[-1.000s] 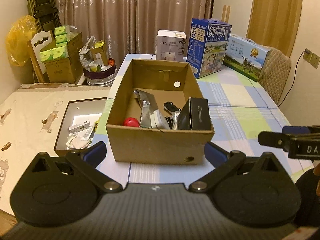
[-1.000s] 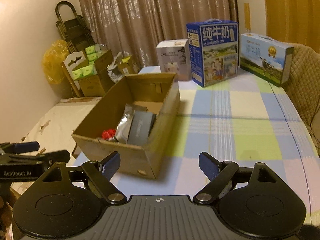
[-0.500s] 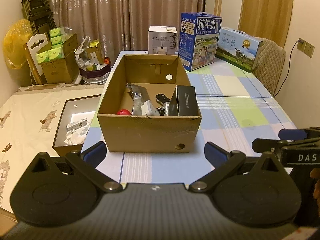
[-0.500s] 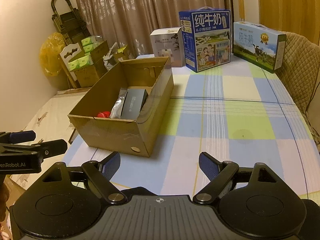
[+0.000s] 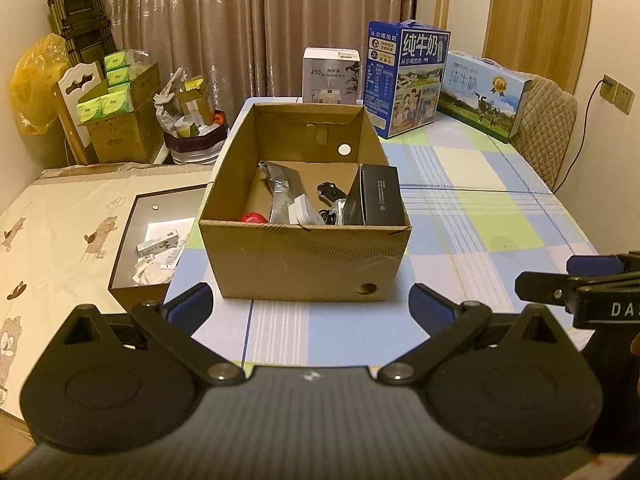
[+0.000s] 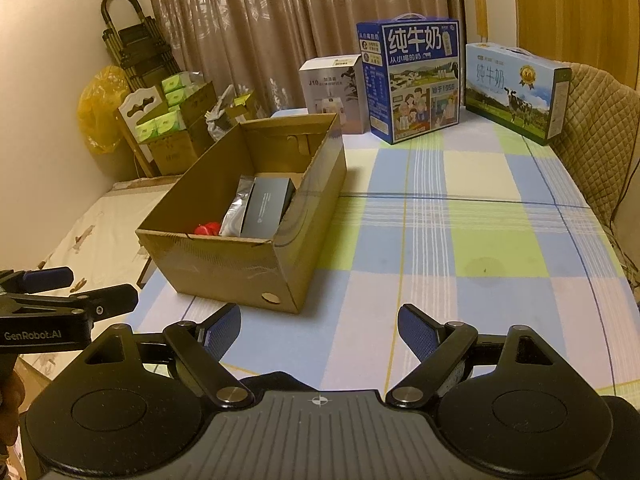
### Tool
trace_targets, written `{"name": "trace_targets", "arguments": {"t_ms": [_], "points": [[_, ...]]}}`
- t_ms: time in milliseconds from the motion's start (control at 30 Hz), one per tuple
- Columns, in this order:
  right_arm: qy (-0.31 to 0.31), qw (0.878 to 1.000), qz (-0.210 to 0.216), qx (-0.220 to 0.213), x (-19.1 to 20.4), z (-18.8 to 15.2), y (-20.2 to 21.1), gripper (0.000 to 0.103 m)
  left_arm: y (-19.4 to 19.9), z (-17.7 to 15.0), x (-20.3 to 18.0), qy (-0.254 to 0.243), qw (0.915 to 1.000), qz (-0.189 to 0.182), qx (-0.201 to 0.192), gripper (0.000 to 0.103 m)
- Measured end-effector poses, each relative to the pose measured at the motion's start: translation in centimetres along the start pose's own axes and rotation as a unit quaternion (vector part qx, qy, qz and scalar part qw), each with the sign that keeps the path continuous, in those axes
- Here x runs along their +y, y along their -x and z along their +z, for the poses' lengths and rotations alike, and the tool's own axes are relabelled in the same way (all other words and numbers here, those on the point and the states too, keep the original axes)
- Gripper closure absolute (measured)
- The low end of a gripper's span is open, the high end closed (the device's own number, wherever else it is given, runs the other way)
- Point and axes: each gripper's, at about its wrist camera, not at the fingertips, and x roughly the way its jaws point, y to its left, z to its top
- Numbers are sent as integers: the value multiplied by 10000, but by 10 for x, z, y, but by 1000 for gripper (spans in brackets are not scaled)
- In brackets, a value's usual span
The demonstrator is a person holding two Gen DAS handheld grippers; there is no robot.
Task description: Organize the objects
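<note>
An open cardboard box (image 5: 304, 262) (image 6: 240, 264) stands on the checked tablecloth (image 5: 472, 216) near the table's left edge. Inside it lie a black box (image 5: 380, 196) (image 6: 268, 206), a silver foil pouch (image 5: 282, 190) (image 6: 236, 208), a red object (image 5: 254, 218) (image 6: 207, 228), a white item and small dark pieces. My left gripper (image 5: 312, 304) hangs open in front of the box, nothing between its blue pads. My right gripper (image 6: 320, 330) is open too, over bare cloth to the right of the box. Each gripper shows at the edge of the other's view.
At the table's far end stand a white humidifier box (image 5: 330, 76), a tall blue milk carton (image 5: 404, 80) and a flat milk case (image 5: 484, 96). A padded chair (image 5: 548, 128) is at the right. Left of the table lie a dark tray (image 5: 132, 236) on a bed, cartons and a folded trolley.
Both grippers have drawn back from the cardboard box, which now looks smaller and farther off. Both stay open and empty. The box contents have not moved.
</note>
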Motion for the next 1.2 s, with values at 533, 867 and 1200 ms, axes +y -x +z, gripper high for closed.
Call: {"name": "trace_targets", "arguments": {"t_ms": [533, 867, 1200], "points": [[4, 10000, 19, 21, 1, -2, 0, 20, -4, -2, -2, 22, 10000, 1, 11, 1], [1, 10000, 7, 13, 3, -2, 0, 20, -5, 0, -4, -4, 10000, 13, 10, 1], [-2, 10000, 23, 30, 1, 0, -2, 20, -3, 0, -6, 25, 9999, 95, -132, 1]]}}
